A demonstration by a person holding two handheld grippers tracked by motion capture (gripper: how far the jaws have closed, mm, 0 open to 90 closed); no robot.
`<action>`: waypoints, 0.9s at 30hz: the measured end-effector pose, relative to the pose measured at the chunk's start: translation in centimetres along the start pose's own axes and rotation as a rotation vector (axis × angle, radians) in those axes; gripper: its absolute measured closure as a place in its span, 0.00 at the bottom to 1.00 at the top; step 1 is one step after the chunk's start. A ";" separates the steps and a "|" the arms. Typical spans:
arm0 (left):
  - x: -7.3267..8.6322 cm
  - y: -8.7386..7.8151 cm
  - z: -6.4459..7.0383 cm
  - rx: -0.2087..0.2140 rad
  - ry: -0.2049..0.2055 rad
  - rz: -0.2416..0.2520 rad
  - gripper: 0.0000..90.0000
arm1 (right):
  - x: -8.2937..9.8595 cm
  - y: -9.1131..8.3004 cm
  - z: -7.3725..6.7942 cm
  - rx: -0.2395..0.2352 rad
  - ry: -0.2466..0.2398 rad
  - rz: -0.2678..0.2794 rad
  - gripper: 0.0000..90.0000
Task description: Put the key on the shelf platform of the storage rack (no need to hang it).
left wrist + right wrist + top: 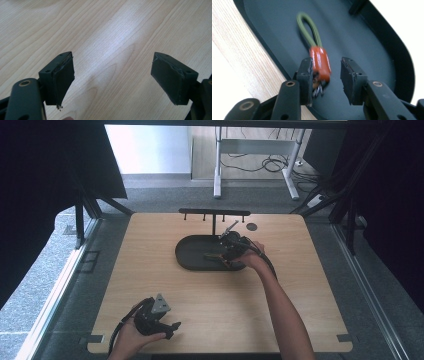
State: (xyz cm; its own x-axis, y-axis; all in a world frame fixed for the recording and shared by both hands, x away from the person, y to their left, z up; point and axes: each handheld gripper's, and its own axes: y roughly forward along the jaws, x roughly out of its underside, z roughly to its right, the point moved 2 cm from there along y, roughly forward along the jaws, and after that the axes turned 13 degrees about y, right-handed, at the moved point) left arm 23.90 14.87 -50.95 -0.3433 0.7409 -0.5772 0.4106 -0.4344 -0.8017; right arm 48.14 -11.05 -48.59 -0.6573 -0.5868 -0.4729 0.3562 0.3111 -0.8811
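A small keychain with an orange body (320, 62) and a green cord loop (308, 30) lies in a black oval tray (372, 42). My right gripper (326, 61) is open around the orange body, which touches one jaw and stands apart from the other. In the high view, the right gripper (223, 255) reaches into the tray (182, 255) from the right. My left gripper (172, 326) rests at the table's front left, and its open jaws (112, 53) hold nothing over bare wood.
A black rack (214, 213) with several hooks stands at the tray's far side. A small dark disc (251, 226) lies on the wooden table (150, 270) to the right of the rack. Carpeted floor and a desk frame lie beyond the table.
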 end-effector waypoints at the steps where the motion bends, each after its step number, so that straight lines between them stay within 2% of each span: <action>1: 0.0 0.0 0.0 0.000 0.001 0.000 0.22 | 0.1 0.0 0.0 0.000 0.005 -0.004 0.68; 7: 0.0 0.0 0.1 0.001 0.002 -0.002 0.22 | 0.1 -0.2 0.1 0.001 0.019 0.005 0.62; 15: -0.1 0.1 0.1 0.002 0.003 -0.002 0.22 | 0.7 -1.9 0.1 -0.005 0.045 0.066 0.59; 27: -0.2 0.3 0.3 0.003 0.009 -0.009 0.22 | 4.1 -4.1 -0.1 -0.034 0.076 0.108 0.55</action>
State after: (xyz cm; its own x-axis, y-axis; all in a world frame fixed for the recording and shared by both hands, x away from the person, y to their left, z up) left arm 23.83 14.43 -51.11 -0.3392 0.7496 -0.5684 0.4050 -0.4290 -0.8074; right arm 43.95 -14.62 -46.92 -0.6649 -0.4907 -0.5632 0.4059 0.3956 -0.8239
